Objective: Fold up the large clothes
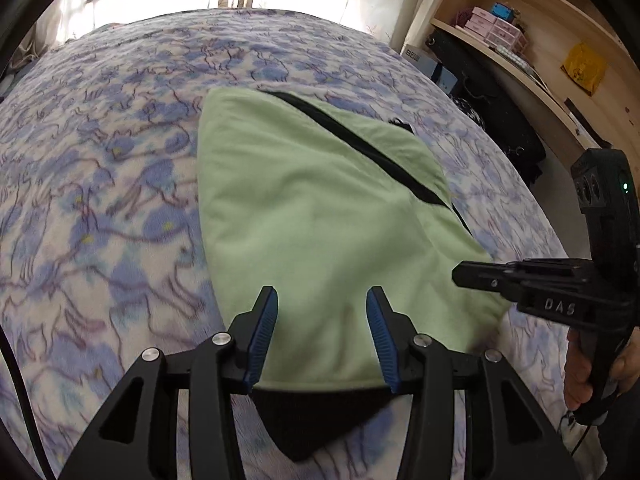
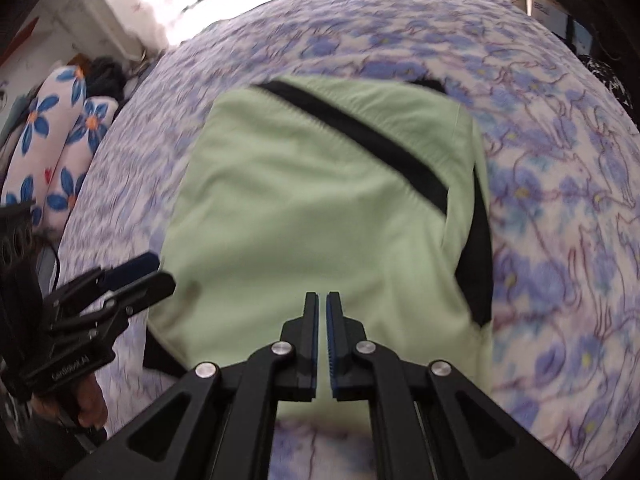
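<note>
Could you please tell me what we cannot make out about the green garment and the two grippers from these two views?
- Green garment, near hem: left wrist view, covered by the left gripper frame.
- Left gripper's far finger: right wrist view, blurred.
- Whether the shut right gripper pinches fabric: right wrist view, fingers cover the contact.

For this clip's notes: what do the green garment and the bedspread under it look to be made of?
Green garment: probably soft matte fleece or brushed knit, since its surface looks faintly napped and has no sheen. The black zip strip looks like woven tape.
Bedspread: likely plush fleece, with a fuzzy, dull printed floral surface. Motion blur leaves both open.
</note>
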### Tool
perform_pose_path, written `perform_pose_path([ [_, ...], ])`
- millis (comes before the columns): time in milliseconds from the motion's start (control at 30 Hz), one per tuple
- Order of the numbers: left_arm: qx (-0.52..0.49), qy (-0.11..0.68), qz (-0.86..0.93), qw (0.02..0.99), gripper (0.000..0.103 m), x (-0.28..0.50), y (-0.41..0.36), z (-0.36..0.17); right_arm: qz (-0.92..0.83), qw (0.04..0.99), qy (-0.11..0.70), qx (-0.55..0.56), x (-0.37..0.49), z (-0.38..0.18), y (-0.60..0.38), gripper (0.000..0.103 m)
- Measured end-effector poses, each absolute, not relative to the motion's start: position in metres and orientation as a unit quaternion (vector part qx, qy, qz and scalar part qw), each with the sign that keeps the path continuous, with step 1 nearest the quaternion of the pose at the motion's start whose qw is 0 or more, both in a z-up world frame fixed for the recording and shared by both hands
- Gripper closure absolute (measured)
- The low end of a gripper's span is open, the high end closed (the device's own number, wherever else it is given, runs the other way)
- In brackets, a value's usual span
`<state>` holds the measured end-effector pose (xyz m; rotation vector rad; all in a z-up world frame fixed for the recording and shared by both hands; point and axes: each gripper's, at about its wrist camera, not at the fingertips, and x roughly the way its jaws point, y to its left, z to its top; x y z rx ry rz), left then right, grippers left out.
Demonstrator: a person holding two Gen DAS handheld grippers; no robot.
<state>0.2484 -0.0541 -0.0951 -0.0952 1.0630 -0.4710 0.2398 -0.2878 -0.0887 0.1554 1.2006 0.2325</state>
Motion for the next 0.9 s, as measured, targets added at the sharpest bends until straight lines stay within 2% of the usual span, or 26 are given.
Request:
perform_pose_path([
  [200,-0.018,0.496,-0.213,0.842,0.058,0.227,-0.061,-0.108,0.055,0.807,0.587,0.043,0.217,-0.117,-0.310,0.100],
  [300,-0.011,0.493,-0.208,0.845,0.058,0.223,-0.062,-0.107,0.054,0.806,0.584,0.078,0.209,-0.114,-0.327,0.103],
  [600,-0.011,0.499,-0.196,0.844,0.058,0.217,-0.061,-0.100,0.045,0.812,0.579,0.065,0.194,-0.101,-0.323,0.099],
  [667,-0.006,0.502,-0.194,0.843,0.048,0.214,-0.061,-0.097,0.048,0.813,0.576,0.070,0.193,-0.097,-0.323,0.099],
  [700,0.000,0.504,-0.189,0.843,0.035,0.212,-0.062,-0.096,0.050,0.813,0.576,0.073,0.193,-0.095,-0.323,0.099],
  [733,0.007,0.506,-0.182,0.843,0.025,0.210,-0.062,-0.095,0.053,0.813,0.575,0.079,0.192,-0.093,-0.324,0.096],
  [800,0.013,0.504,-0.179,0.845,0.024,0.208,-0.061,-0.092,0.051,0.815,0.571,0.081,0.190,-0.088,-0.324,0.085],
  [867,0.019,0.506,-0.176,0.844,0.024,0.206,-0.060,-0.089,0.049,0.821,0.562,0.082,0.187,-0.082,-0.325,0.065],
  [900,0.020,0.507,-0.174,0.844,0.024,0.205,-0.059,-0.089,0.050,0.824,0.559,0.082,0.186,-0.079,-0.325,0.063],
])
